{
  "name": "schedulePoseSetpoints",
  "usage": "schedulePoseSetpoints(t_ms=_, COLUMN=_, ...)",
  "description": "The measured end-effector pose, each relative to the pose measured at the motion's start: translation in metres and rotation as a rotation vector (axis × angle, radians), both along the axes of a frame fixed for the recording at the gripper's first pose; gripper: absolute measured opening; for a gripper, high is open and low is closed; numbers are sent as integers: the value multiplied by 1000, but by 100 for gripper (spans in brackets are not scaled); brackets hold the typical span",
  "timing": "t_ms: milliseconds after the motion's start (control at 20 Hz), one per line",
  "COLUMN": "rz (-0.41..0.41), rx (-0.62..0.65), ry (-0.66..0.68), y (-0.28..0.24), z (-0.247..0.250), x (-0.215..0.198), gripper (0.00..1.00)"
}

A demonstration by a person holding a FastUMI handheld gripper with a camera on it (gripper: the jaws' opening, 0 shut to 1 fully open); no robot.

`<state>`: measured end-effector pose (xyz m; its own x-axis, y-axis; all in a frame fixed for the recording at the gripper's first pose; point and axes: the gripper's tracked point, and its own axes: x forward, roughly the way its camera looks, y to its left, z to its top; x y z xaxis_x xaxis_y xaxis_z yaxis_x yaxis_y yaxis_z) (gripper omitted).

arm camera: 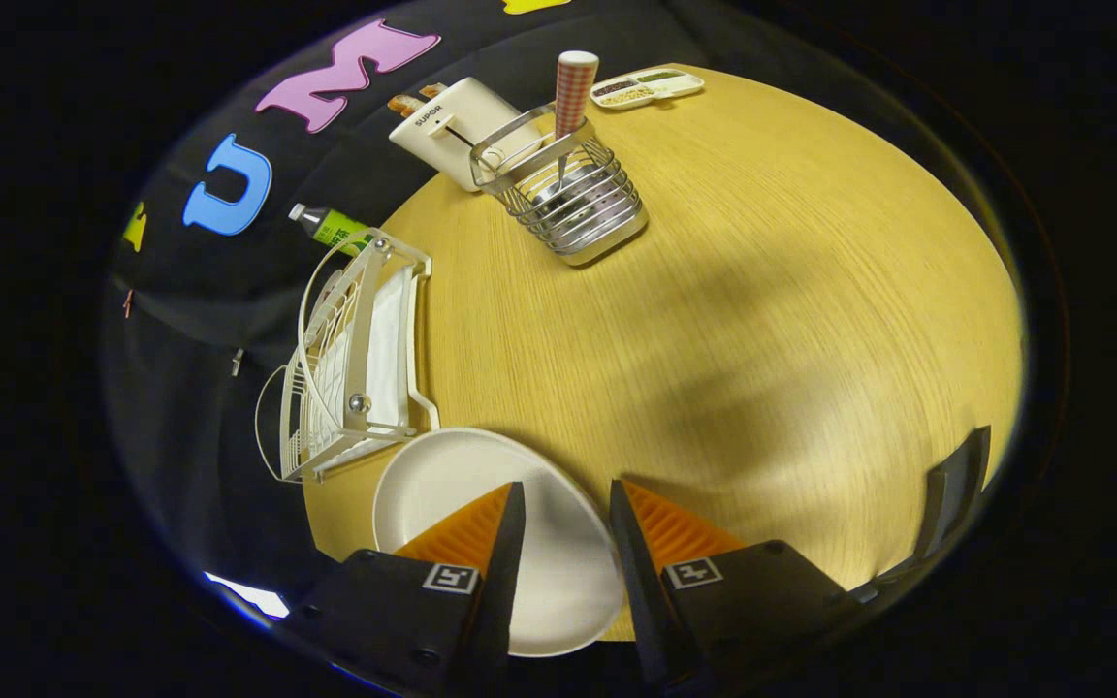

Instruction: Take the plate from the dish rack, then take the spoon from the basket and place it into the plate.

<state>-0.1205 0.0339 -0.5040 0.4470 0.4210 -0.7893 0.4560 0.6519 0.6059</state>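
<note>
The plate lies flat on the counter under the open, empty jaws. The spoon stands upright in the basket, well ahead (handle up, bowl down).

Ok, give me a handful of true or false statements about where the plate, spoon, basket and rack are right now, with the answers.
1. The plate lies flat on the table, out of the dish rack. True.
2. The spoon rests in the plate. False: it stands upright in the wire basket.
3. The gripper is shut on the spoon. False: its fingers are apart over the plate, holding nothing.
4. The dish rack stands right beside the plate. True.
5. The basket sits between the fingers. False: it is well beyond them, near a white toaster.
</note>
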Motion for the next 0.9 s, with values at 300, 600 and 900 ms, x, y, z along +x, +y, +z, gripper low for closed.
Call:
schedulePoseSetpoints(t_ms=300, rz=199, rx=-530, ry=16, y=-81, z=8, x=-19, gripper=89)
schedulePoseSetpoints(t_ms=600, rz=476, rx=-1067, ry=-133, y=-138, z=107, x=10, gripper=87)
schedulePoseSetpoints(t_ms=900, rz=501, rx=-1196, ry=-306, y=-128, z=174, x=67, gripper=86)
